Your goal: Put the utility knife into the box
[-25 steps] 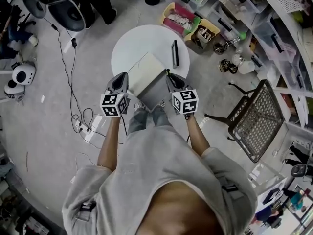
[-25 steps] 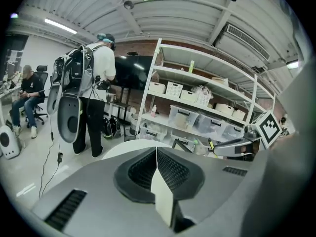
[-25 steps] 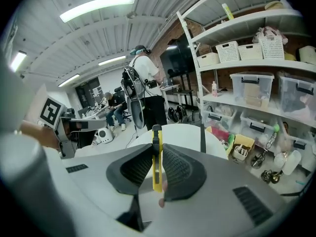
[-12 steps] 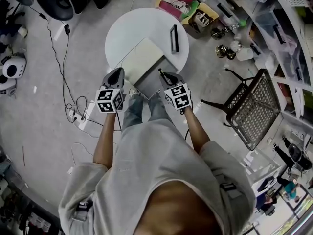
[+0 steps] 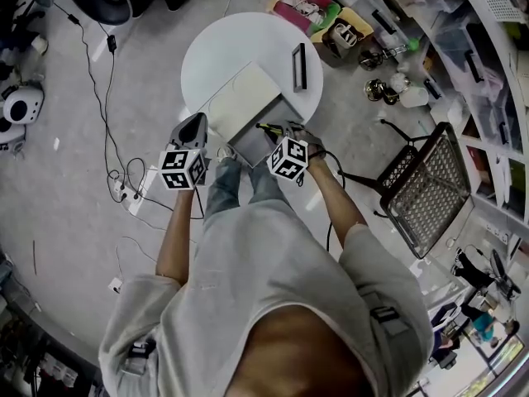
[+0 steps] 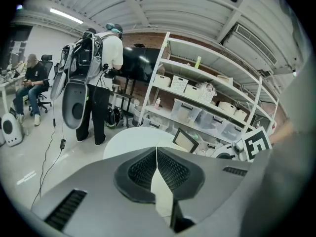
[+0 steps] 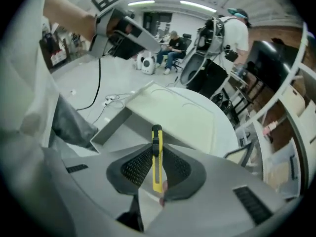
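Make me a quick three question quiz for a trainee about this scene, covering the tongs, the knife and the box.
1. True or false: the right tongs grip the yellow utility knife.
2. Which tongs are shut with nothing between them? A left tongs; B right tongs.
3. Fill in: the open box sits on the round white ____.
Key: 1 true; 2 A; 3 table.

You've got a light grey short-sleeved tee and grey jeans on. Your left gripper and right gripper both have grey shells, black ribbed pads, and just behind them 1 white cube each with black square markers.
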Motion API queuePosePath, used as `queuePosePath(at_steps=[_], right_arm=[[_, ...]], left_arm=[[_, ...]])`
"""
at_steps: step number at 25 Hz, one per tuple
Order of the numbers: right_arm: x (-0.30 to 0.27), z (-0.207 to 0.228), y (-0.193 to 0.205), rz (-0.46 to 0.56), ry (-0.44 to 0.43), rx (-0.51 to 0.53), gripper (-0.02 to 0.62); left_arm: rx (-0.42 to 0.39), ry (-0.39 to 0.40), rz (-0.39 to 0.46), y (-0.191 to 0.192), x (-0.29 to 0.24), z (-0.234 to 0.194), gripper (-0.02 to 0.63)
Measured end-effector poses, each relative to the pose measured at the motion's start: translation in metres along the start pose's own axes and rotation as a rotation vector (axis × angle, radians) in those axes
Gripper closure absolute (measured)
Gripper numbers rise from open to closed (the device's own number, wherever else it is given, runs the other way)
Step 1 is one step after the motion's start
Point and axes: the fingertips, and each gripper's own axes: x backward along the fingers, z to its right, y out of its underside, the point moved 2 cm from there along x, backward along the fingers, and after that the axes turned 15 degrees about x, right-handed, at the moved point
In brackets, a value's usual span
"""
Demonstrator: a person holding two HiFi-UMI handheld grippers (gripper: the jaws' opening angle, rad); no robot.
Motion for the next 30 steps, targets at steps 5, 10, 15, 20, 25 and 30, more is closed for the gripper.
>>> queuePosePath(at_steps=[5,10,15,20,25,30], right_arm=[[-0.018,-0.008,0.005,-0.073,-0.062,0.255,0.515],[-0.035,-0.013,0.008,-0.129,-0.12,0.416,0.515],[-0.054,-0.018,0.013,-0.164,-0.183,0.468,0.514],[-0.072,-0.022,0.022,-0.197,-0.23,0.441,0.515],[-0.084,-0.026,0.026,-0.214,-0.261,0.442,0.514],[-0.088,-0.029,0.025,-0.212,-0.307,0.38,0.465]], left_arm=[[0.013,-0.015,0.008,0.001,0.005,-0.005,0.583],[0.027,-0.037,0.02,0.001,0.012,-0.01,0.583],[0.04,-0.06,0.029,0.001,0.018,-0.019,0.583],[0.05,-0.08,0.031,0.001,0.021,-0.025,0.583],[0.06,-0.098,0.04,-0.001,0.027,-0.034,0.583],[0.062,-0.106,0.04,-0.001,0.029,-0.038,0.583]])
